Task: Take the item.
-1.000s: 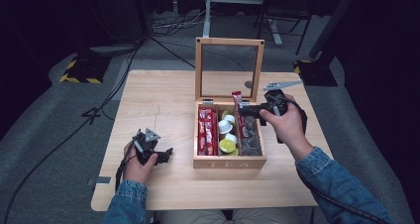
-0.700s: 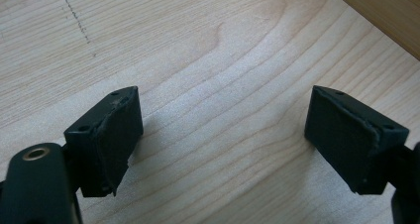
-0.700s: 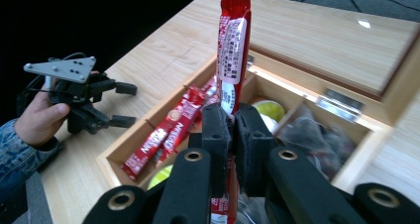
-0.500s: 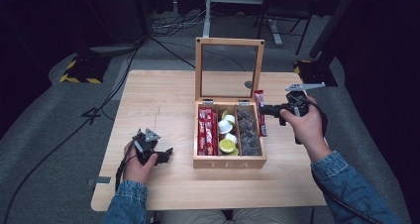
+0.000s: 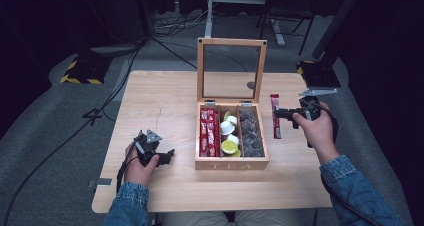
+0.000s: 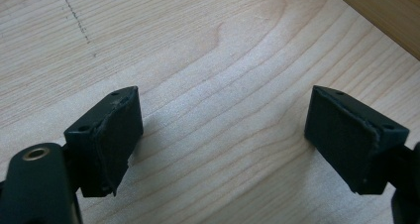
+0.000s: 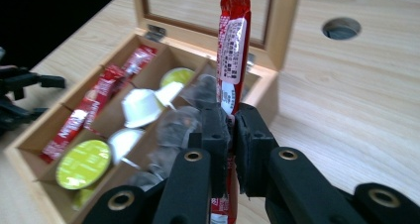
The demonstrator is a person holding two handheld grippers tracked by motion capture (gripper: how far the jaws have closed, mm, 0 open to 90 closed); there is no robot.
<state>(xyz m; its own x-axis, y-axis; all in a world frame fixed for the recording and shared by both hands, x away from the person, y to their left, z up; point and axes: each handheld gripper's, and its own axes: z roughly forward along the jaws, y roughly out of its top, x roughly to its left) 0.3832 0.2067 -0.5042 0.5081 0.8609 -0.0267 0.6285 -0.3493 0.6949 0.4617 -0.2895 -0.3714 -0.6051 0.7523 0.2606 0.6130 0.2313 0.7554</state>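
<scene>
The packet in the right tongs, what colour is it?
Red, with a white printed label; the packet shows best in the right gripper view.

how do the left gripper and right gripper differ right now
The left gripper is open with nothing between its jaws; the right gripper is shut on a red sachet. The left gripper sits low beside the wooden tea box; the right is on the box's other side. Both have black padded jaws.

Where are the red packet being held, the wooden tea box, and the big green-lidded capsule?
red packet (image 7: 233,40), right gripper view, on its printed label.
wooden tea box (image 5: 231,164), high view, on its front wall.
green-lidded capsule (image 7: 83,164), right gripper view, on its lid.
</scene>
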